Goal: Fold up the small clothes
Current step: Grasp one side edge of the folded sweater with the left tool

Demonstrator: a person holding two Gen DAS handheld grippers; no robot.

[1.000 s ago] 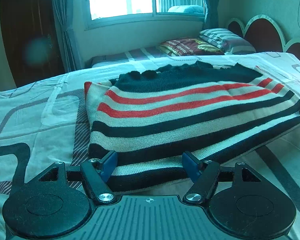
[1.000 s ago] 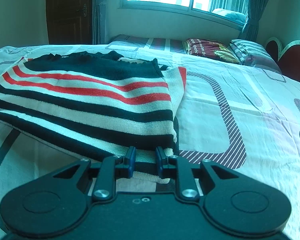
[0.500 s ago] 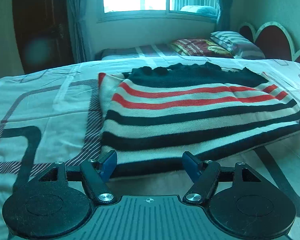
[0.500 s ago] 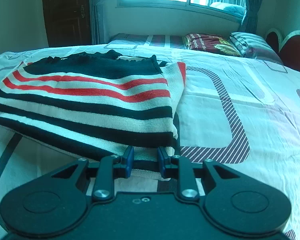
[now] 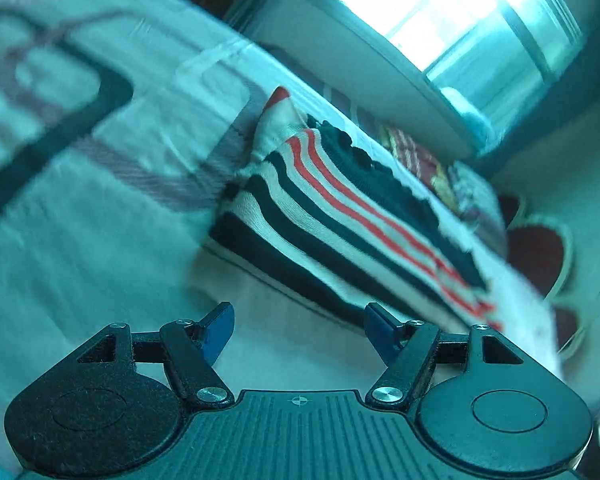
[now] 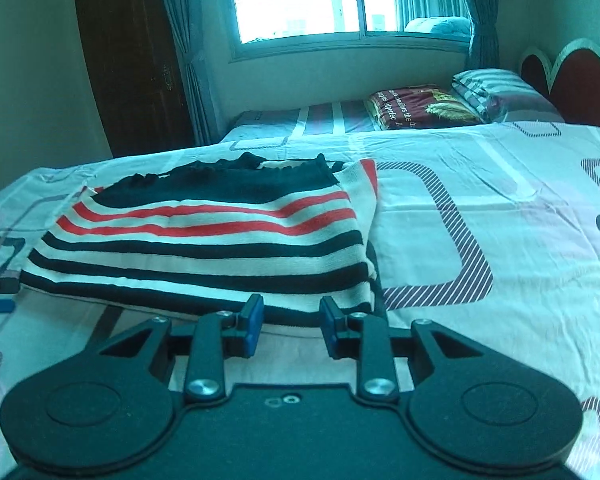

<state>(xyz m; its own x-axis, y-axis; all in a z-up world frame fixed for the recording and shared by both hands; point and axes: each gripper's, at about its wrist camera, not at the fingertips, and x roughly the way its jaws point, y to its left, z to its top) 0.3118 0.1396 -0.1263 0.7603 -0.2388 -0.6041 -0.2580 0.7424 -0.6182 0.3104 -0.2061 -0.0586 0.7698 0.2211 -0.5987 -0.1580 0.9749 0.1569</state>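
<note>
The bed (image 6: pixel 500 208) carries the striped sweater (image 6: pixel 204 240), folded flat near its front edge. The right gripper (image 6: pixel 288 320) is opening at the hem and seems to pinch nothing. The left gripper (image 5: pixel 298 330) is spread wide and empty in a blurred view. This fold looks done; next probably a fresh grip for another fold

Striped sweater (image 6: pixel 204 240): ribbed knit cloth, matt. Bedsheet (image 6: pixel 500 208): smooth printed cotton-like cloth, lightly creased. Right gripper (image 6: pixel 290 322) at 6 o'clock: matt black plastic, shiny metal screws, blue pads.
</note>
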